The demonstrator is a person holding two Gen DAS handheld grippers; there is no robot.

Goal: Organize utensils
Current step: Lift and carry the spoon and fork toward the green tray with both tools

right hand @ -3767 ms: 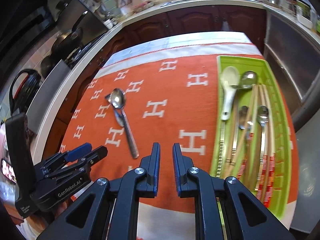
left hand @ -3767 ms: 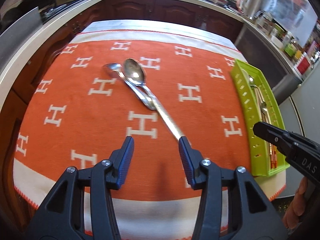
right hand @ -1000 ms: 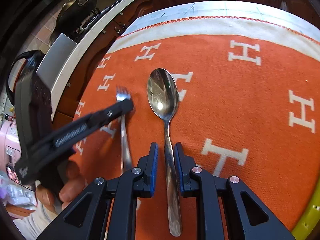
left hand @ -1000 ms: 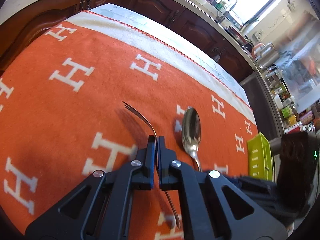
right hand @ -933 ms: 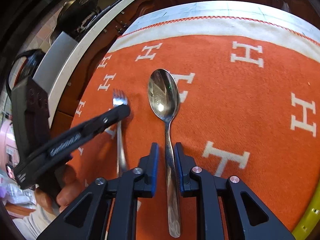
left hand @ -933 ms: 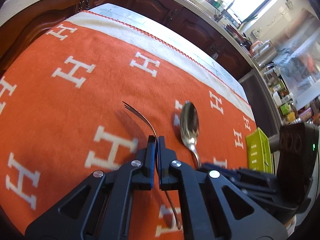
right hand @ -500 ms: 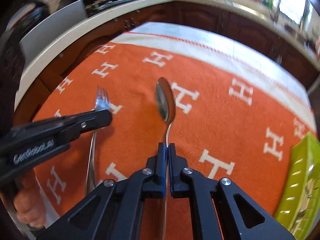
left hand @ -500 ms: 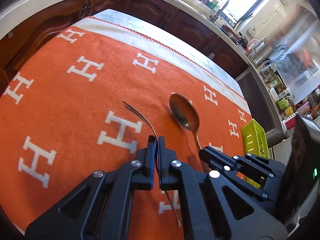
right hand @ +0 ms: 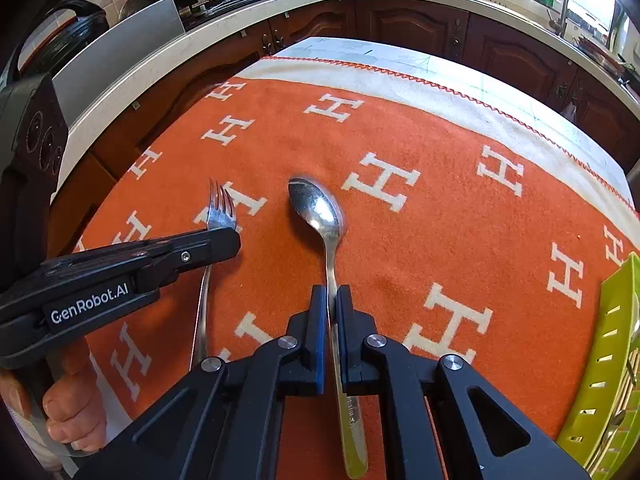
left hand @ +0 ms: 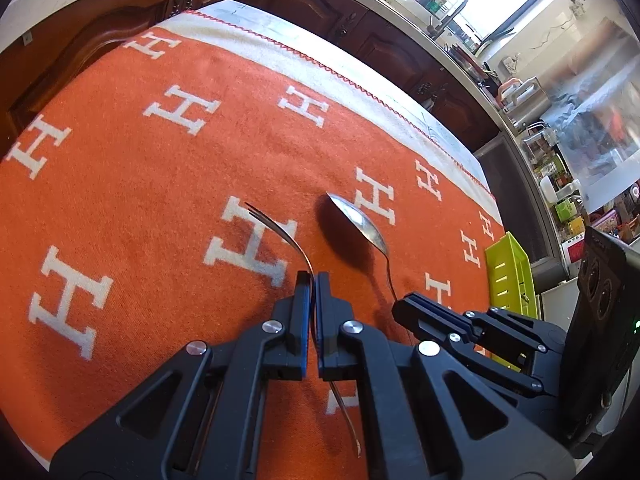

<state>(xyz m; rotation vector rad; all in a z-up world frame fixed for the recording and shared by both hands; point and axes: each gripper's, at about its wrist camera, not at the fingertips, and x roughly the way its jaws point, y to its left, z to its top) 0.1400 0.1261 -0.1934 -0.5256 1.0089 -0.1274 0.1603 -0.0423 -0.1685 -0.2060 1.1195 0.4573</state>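
Left tool [left hand: 312,280] clamped on the fork [left hand: 280,228] at the neck, tines forward, lifted above the orange cloth [left hand: 160,184] on the worktop. Right tool [right hand: 331,294] clamped on the spoon [right hand: 320,208] along its handle, bowl up. Both appear raised clear of the cloth, probably for carrying to the green tray [right hand: 612,344] at right, which already holds cutlery.

cloth [left hand: 160,184]: orange, white H pattern, cream border with red zigzag stitching | fork [left hand: 280,232]: silver | spoon [right hand: 320,212]: silver (handle end tinted yellowish) | tray [right hand: 608,360]: lime green, slotted wall | left gripper [left hand: 313,280]: black, blue pads | right gripper [right hand: 331,292]: black, blue pads | cabinets [right hand: 400,24]: dark brown wood
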